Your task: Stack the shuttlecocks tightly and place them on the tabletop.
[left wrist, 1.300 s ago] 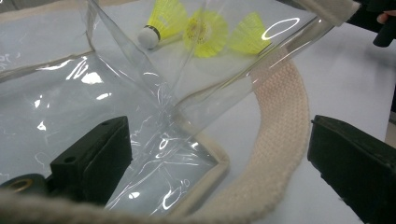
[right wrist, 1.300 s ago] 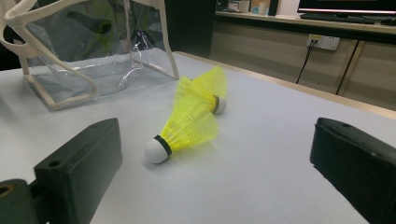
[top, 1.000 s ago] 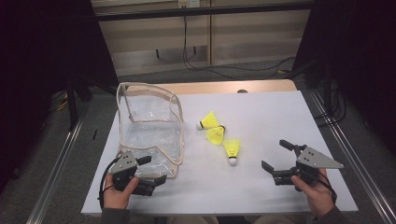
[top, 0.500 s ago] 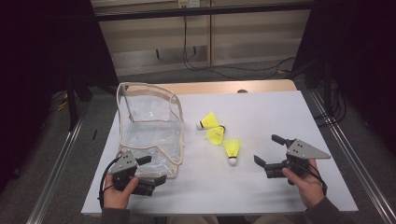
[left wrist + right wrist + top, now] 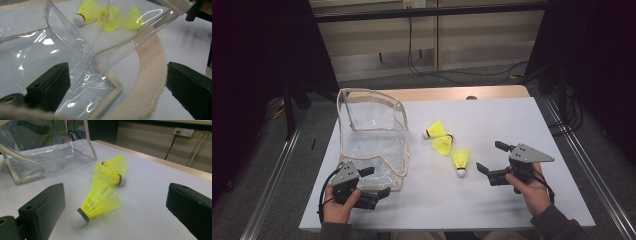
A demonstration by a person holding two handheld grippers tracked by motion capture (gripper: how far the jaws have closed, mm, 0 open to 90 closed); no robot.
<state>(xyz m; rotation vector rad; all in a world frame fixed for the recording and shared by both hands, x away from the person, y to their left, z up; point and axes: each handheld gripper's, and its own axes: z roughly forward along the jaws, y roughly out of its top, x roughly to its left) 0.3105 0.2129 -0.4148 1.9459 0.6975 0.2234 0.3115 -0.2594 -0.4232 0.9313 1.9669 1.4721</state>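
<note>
While the right claw [image 5: 487, 166] stands released, jaws wide apart, the nearest shuttlecock [image 5: 96, 203] lies on its side on the table [image 5: 512, 125] between and just ahead of them, white cork toward the claw and yellow skirt fanning away. It should weigh almost nothing and will likely skid or roll on the smooth top if nudged. The skirt looks like thin ribbed plastic, springy and easy to crush, so the cork and its dark band seem the best place to pinch, lightly. Two more shuttlecocks [image 5: 443, 145] lie just beyond, one touching the other, near enough that a careless sweep could knock them.

At the near left, the left claw [image 5: 373, 181] is also released, its jaws spread to either side of the woven strap [image 5: 152, 75] at the near corner of the clear bag [image 5: 372, 135], not closed on it. The bag sits on the table left of the shuttlecocks, its far wall standing up. Its film looks soft, slick and crinkly, liable to fold or slip, whereas the strap and stitched edging [image 5: 113, 86] look stiffer and rougher, so they offer the surer hold for keeping the mouth open.
</note>
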